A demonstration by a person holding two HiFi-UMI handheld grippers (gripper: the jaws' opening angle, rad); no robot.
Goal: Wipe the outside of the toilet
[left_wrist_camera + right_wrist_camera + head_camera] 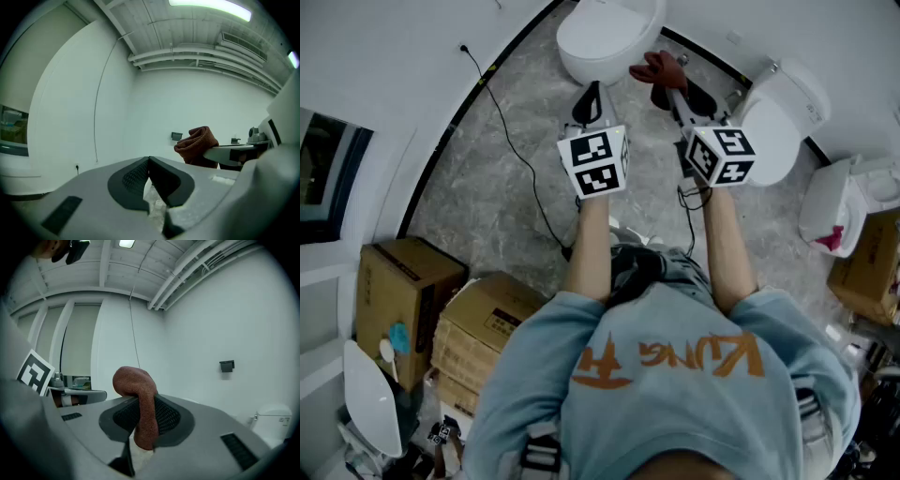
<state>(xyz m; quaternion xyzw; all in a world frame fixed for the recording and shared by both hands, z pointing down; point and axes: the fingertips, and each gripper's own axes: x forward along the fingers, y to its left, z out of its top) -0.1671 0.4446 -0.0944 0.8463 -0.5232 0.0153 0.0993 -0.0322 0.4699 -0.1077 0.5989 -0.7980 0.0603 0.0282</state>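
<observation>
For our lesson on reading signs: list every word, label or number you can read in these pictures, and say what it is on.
"KUNG": orange, upside down, on the person's shirt; the letters after it cannot be read.
Print on the cardboard box: too small to read.
Nothing else can be read.

Found bare floor (487, 187) open at left, crossed by a cable (502, 117). Blocked ahead by one toilet (605, 37), at right by a second toilet (778, 131), behind by boxes (408, 281).
</observation>
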